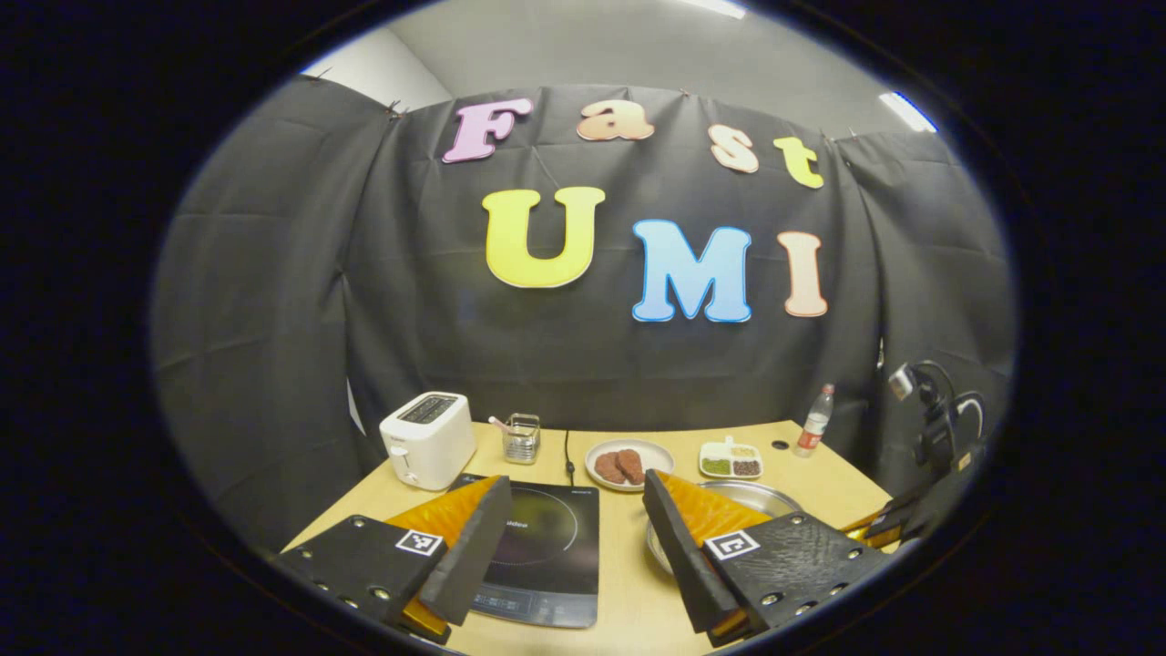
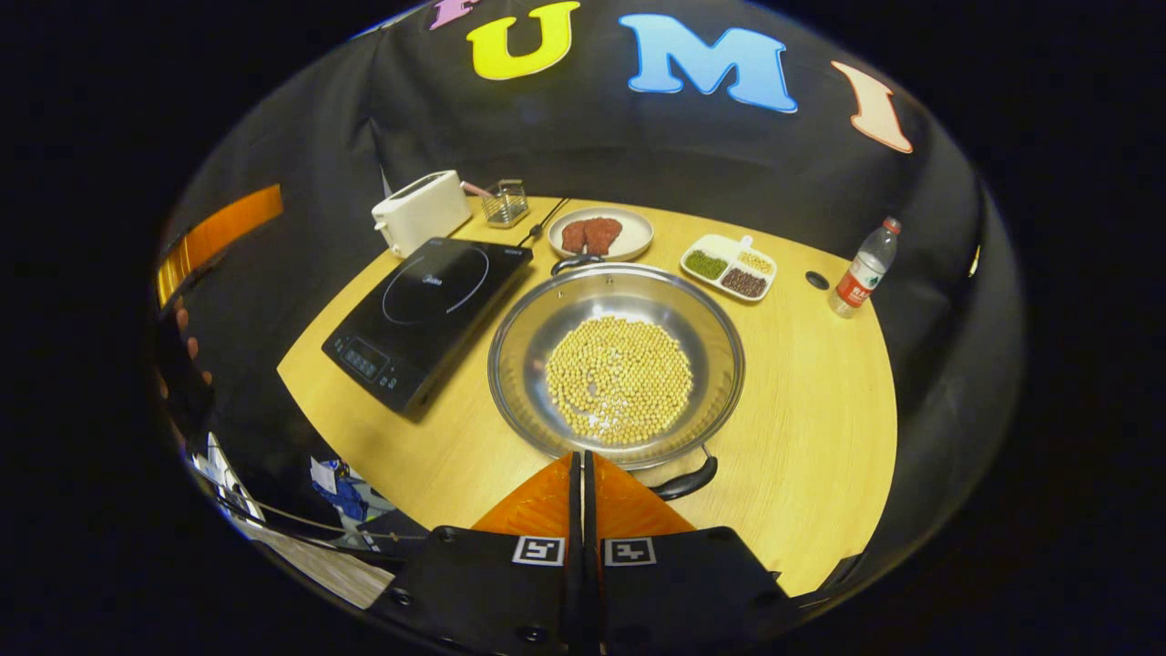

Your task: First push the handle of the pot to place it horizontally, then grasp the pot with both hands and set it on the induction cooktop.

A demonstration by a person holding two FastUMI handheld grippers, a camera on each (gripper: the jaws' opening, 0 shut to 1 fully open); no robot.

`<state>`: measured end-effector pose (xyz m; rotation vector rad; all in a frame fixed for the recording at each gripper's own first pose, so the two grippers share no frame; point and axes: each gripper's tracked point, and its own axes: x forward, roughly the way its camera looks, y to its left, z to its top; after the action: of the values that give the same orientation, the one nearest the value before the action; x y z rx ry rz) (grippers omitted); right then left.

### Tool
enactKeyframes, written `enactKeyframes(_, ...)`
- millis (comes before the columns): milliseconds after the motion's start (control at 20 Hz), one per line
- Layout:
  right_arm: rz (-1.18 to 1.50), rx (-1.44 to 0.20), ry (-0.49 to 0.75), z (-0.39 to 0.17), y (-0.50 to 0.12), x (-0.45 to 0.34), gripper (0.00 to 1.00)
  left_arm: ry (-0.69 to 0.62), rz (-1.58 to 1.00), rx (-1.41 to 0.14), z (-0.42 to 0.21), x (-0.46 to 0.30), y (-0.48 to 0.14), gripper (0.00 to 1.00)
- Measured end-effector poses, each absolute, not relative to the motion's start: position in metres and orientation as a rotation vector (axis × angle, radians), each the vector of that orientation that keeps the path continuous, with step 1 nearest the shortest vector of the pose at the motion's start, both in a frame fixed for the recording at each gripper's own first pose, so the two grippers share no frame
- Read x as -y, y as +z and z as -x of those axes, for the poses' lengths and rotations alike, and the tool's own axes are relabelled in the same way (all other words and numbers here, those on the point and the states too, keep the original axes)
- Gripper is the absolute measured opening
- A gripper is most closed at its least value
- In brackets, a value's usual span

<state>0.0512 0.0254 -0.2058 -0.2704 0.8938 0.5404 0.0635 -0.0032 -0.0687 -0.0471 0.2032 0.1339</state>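
Table (image 2: 820, 401): pot (image 2: 616, 364) before right gripper (image 2: 583, 466).

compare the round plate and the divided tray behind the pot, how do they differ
The round plate is a circle with one open surface and carries reddish-brown pieces of meat; the divided tray is roughly rectangular, split into compartments, holding green, dark and pale grains. The plate sits right behind the pot, by its far handle; the tray lies further right, toward the bottle. Both are pale dishes resting flat on the wooden table.
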Motion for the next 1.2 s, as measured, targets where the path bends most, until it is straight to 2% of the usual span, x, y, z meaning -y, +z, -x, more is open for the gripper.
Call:
enactKeyframes(600,0.271,-1.098,0.614,-0.066,-0.279,0.001,0.02,0.228,0.108,-0.337,-0.072,0.036,-0.102,0.88)
enactKeyframes(750,0.27,-1.098,0.684,-0.059,-0.281,-0.01,0.02,0.24,0.071,-0.345,-0.071,0.04,-0.104,0.88)
enactKeyframes(1200,0.348,-1.064,0.66,-0.078,-0.293,0.008,0.02,0.254,0.077,-0.376,-0.076,0.055,-0.104,0.88)
